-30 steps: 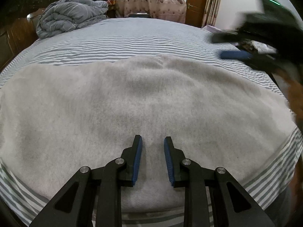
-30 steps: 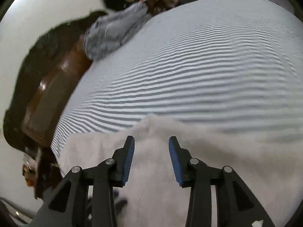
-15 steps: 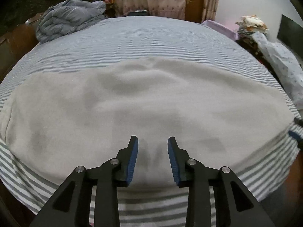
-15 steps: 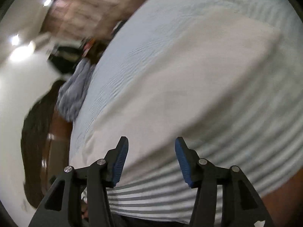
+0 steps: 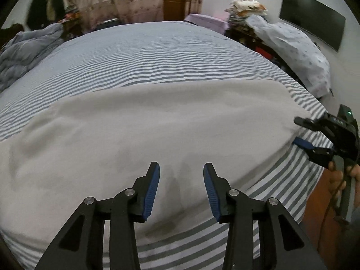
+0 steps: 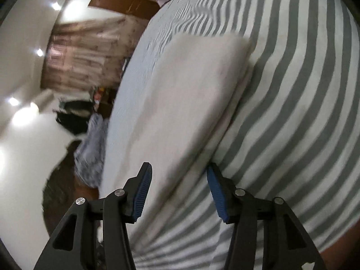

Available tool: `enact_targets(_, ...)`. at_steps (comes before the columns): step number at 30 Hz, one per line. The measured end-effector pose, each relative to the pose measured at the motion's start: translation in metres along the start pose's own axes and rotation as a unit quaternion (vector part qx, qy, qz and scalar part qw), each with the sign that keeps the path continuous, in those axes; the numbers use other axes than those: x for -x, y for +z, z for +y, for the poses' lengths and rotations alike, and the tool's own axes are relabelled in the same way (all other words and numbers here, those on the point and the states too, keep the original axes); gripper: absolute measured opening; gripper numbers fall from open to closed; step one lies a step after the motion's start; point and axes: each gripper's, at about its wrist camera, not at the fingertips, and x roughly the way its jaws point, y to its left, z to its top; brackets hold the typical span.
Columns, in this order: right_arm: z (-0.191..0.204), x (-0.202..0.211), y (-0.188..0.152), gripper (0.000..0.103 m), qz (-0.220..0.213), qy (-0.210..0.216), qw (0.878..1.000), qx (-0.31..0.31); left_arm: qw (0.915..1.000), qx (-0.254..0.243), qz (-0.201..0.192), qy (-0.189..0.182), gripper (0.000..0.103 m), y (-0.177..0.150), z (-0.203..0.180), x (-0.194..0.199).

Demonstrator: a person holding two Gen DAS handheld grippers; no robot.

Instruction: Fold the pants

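Pants (image 5: 146, 135) lie flat across the near part of the striped bed (image 5: 157, 51), long side along its front edge. Left tool (image 5: 181, 187) hovers over the pants' near hem, jaws opening, nothing btwn them. Right tool (image 6: 177, 191) sits at the pants' end edge, jaws apart, straddling the layered hem w/o pinching. Risk: right pads catch only the top layer, or bedsheet too, so the fold skews.
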Motion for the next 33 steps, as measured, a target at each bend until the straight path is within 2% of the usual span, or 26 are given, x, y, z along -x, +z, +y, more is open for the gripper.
enact_targets(4,0.003,-0.003,0.023,0.045,-0.019,0.000,1.000,0.001,0.9997,0.001,0.013,-0.019,0.042,0.013,-0.021,-0.019)
enact_targets(6,-0.001,-0.005,0.037,0.039,-0.024,0.000,1.000,-0.006,0.9993,0.006,0.024,-0.027,0.042,0.015,-0.027,-0.028)
enact_targets(10,-0.009,-0.006,0.052,0.021,-0.027,0.004,1.000,-0.012,0.9983,0.021,0.041,-0.034,0.042,0.003,-0.030,-0.040)
enact_targets(14,-0.010,-0.012,0.051,0.017,-0.024,0.005,1.000,-0.012,0.9990,0.021,0.026,-0.029,0.042,-0.010,-0.032,-0.039)
enact_targets(18,0.003,-0.001,0.048,0.016,-0.036,0.012,0.999,0.008,0.9994,0.012,0.021,-0.026,0.042,-0.011,-0.032,-0.040)
enact_targets(22,0.044,0.009,0.047,0.016,-0.040,0.034,0.997,0.049,0.9986,0.011,0.026,-0.044,0.042,-0.009,-0.026,-0.037)
enact_targets(26,0.102,0.007,0.038,0.016,-0.027,0.047,0.992,0.110,0.9956,0.052,0.045,-0.062,0.042,-0.006,0.000,-0.014)
enact_targets(30,0.158,-0.012,0.014,0.016,0.005,0.062,0.985,0.161,0.9959,0.082,0.014,-0.037,0.043,-0.018,0.044,0.025)
enact_targets(33,0.197,-0.038,-0.017,0.016,0.036,0.058,0.977,0.204,0.9928,0.118,0.001,-0.017,0.043,-0.030,0.082,0.050)
